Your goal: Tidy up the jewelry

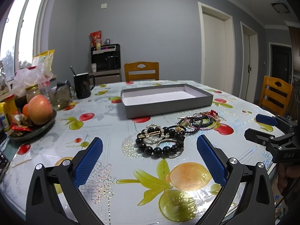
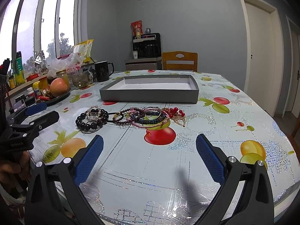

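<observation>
You have not put anything away yet, as far as these views show. The grey box (image 1: 166, 101) sits open at about 12 o'clock from your left gripper (image 1: 149, 157), and its white floor looks bare (the near wall hides a thin strip of it, so a very small piece could lie unseen there). All the jewelry is on the fruit-print tablecloth (image 2: 234, 131), just in front of the box and apart from it.

Straight ahead of your left gripper, between its spread blue pads (image 1: 90, 161), lies the black bead bracelet (image 1: 159, 148), with a pearl hair clip (image 1: 152, 132) resting on top of it and thin silver bangles (image 1: 168, 150) overlapping its near side. At about 1 o'clock from there a tangle of thinner bracelets (image 1: 198, 121) lies touching the black hair tie beside the beads.

From your right gripper (image 2: 149, 156) that same tangle (image 2: 148, 117) is at 12 o'clock, with red beads (image 2: 173, 111) and a gold piece (image 2: 179, 120) at its 1 o'clock edge; the black beads sit off at 11 o'clock.

Both grippers hover above the table with fingers wide apart and nothing between them. Your right gripper shows in the left view at 3 o'clock, also gaping.

So I judge the whole job is ahead of you: each piece needs lifting into the box, and the overlapping ones will likely want separating first, since lifting one may drag its neighbours.
</observation>
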The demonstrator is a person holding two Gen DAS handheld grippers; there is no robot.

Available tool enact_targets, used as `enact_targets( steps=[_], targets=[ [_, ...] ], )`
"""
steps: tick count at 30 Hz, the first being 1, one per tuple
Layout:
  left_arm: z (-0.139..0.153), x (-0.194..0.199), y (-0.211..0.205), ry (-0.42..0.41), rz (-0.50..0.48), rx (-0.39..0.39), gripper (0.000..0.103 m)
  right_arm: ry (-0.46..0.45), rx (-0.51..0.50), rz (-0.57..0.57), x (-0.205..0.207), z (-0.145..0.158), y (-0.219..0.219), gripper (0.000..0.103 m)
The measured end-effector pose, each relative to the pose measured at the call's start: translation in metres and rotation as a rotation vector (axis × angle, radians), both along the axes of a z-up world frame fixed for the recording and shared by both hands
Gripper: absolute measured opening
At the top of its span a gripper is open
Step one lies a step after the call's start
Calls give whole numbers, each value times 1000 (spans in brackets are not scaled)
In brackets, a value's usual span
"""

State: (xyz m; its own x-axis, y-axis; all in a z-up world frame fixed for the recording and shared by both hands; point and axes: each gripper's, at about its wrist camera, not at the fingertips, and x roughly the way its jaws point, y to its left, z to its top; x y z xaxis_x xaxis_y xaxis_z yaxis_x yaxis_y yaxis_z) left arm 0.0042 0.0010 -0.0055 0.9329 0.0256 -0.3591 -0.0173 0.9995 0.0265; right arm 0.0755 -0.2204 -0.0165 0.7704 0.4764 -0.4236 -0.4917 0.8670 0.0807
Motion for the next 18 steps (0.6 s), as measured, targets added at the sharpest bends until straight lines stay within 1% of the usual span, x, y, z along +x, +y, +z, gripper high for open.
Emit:
enact_targets(
  steps=[3,7,11,13,16,18],
  targets=[
    [0,3,5,37,-9,-13,99,22,-14,-1,3,0,1,98],
    [2,12,9,108,-25,-25,99,45,-46,7,6,1,5,98],
    [7,24,8,200,-35,21,99,73,-57,19,10,9,6,98],
    [10,31,8,240,-54,32,99,100,-55,43,14,16,6,98],
    [17,42,16,287,-79,10,99,130,-57,85,21,25,7,98],
    [21,52,21,311,-89,-8,99,139,-76,100,27,29,8,98]
  ],
)
